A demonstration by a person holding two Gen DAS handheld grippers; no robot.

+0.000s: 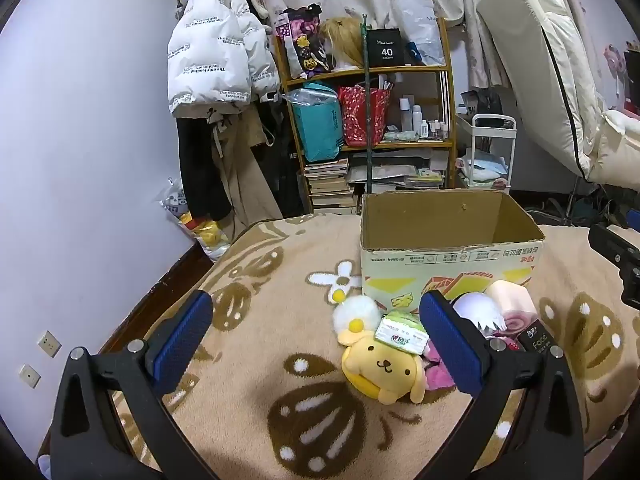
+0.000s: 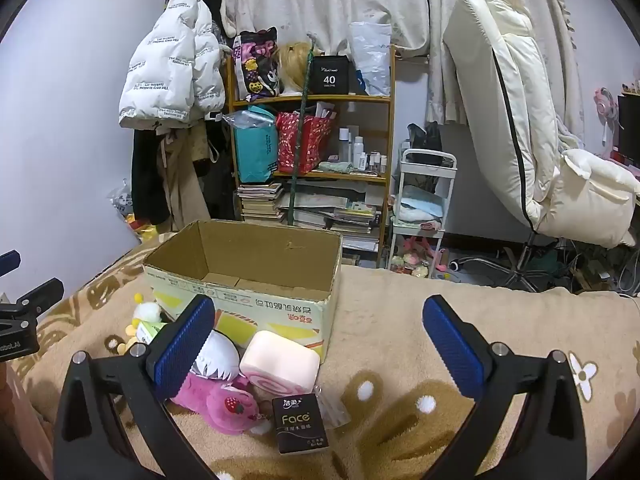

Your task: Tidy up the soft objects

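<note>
Toys are lying in a heap on the blanket [image 2: 400, 320], pressed against the near wall of the open cardboard box [image 2: 248, 276], which is sitting empty just behind them. You are holding both grippers wide, fingers spread, nothing between them.

The yellow dog plush [image 1: 382, 368] is sitting closest to your left gripper [image 1: 316, 340], with a green tissue pack [image 1: 402, 332] resting on its head and a white pom-pom [image 1: 356, 312] touching it behind. Judging by that, you are best lifting the tissue pack first, or squeezing the plush low across its body so the pack is not sliding off.

For your right gripper [image 2: 320, 344], the pink block [image 2: 282, 360] is lying on top and free; the pink strawberry plush [image 2: 218, 404] and the white plush [image 2: 218, 354] are tucked partly under your left finger [image 2: 182, 346]. The black tissue pack [image 2: 300, 424] is lying nearest you.

Room is opening to the right of the box, on bare blanket. Watch the box's torn near rim when you are carrying over it, and keep the two grippers apart: the heap is narrow.
</note>
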